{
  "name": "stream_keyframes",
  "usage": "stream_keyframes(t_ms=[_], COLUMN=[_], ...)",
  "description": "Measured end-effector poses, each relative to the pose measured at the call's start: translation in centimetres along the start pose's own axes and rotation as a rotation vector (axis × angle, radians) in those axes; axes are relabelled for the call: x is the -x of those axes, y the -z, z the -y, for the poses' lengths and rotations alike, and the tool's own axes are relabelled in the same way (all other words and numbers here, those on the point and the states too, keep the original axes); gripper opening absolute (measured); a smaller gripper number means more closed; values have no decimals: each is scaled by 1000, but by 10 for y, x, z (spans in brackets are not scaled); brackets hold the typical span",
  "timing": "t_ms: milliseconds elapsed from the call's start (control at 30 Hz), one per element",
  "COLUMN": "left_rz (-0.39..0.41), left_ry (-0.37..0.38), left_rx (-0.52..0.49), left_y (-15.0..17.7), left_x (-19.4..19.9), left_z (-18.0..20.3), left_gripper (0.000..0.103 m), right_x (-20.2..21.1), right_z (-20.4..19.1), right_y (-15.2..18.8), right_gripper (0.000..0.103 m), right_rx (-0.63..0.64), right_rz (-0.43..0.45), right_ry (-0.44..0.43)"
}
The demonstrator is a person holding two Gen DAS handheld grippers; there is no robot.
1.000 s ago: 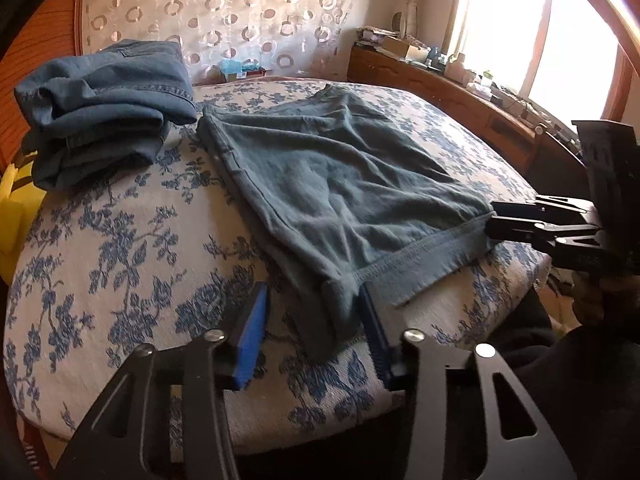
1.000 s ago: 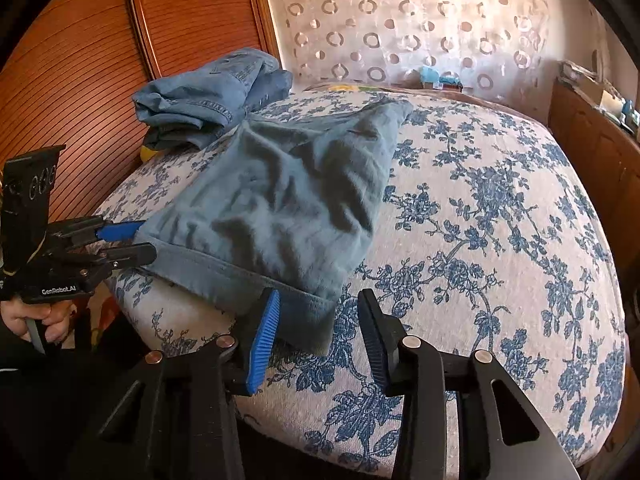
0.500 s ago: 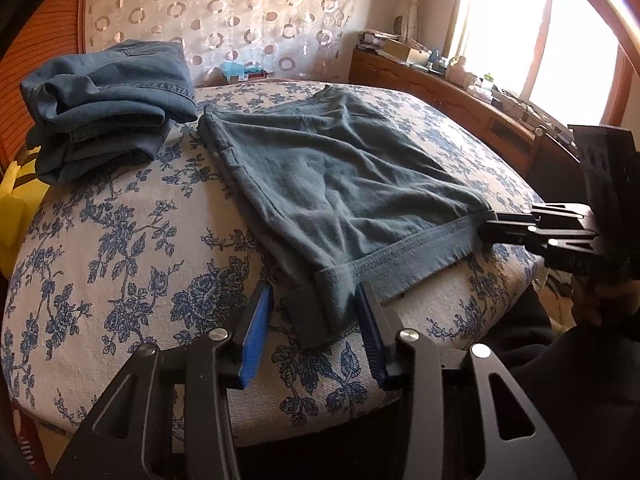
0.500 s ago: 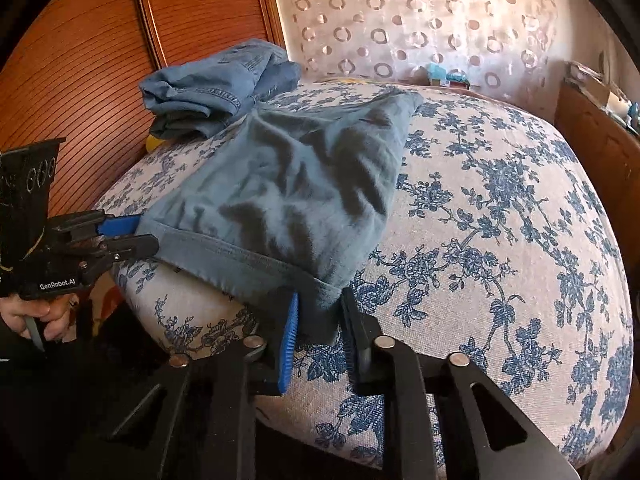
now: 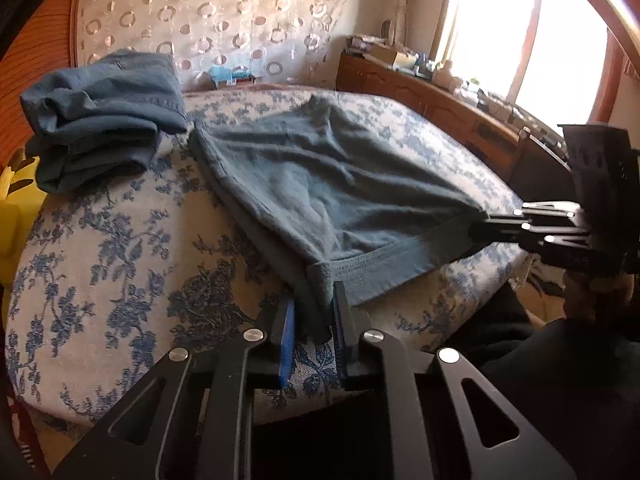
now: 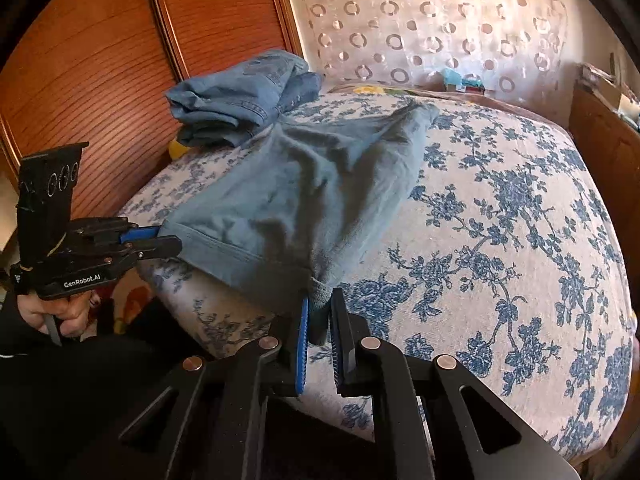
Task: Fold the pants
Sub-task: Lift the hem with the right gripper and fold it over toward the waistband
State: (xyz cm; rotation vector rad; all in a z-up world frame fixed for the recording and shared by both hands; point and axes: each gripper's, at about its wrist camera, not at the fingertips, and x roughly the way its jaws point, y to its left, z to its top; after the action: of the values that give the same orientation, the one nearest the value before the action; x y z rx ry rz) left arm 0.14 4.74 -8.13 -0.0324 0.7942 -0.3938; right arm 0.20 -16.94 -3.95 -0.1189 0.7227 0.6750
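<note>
two grippers are pinching the near hem of the grey-blue pants [image 5: 320, 184], which are lying spread across the middle of the floral bed [image 5: 112, 248], running away toward the headboard end. in the left wrist view, the left gripper [image 5: 314, 322] is sitting at the bed's near edge with its jaws closed on the left corner of the hem, the cloth bunching between the blue pads; the right gripper [image 5: 480, 230] is showing side-on at the far right, its jaws shut on the other corner, so the hem is stretching in a band between them just above the mattress edge. a folded pile of jeans [image 5: 104, 116] is resting at the far left of the bed, just beside the pants' far corner. left of the pants a broad bare stretch of bedcover is lying open, and a wooden dresser [image 5: 432, 100] is running along the right side under the window [image 5: 532, 36]. in the right wrist view, the right gripper [image 6: 319, 320] is clamping the hem's corner at the bed's near edge, while the left gripper [image 6: 168, 240] is gripping the opposite corner at the left, held by a hand [image 6: 60, 312]. the pants [image 6: 304, 188] are occupying the left half of the bed [image 6: 520, 240], with the jeans [image 6: 240, 96] beyond them near the wooden wall [image 6: 100, 60]; the whole right half of the bedcover is lying uncovered.
</note>
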Motion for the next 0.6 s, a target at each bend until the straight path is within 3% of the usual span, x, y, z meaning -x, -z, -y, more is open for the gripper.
stream_keyframes(t_ms=[600], left_rz=[114], left_ry=[-56], left_rx=[-9], left_y=[-77], left_x=[-15], left_z=[-27], left_gripper=[17], right_x=[-15], right_z=[10], right_y=[-64], right_gripper=[10], right_rx=[23], right_rz=[142], right_ry=[52])
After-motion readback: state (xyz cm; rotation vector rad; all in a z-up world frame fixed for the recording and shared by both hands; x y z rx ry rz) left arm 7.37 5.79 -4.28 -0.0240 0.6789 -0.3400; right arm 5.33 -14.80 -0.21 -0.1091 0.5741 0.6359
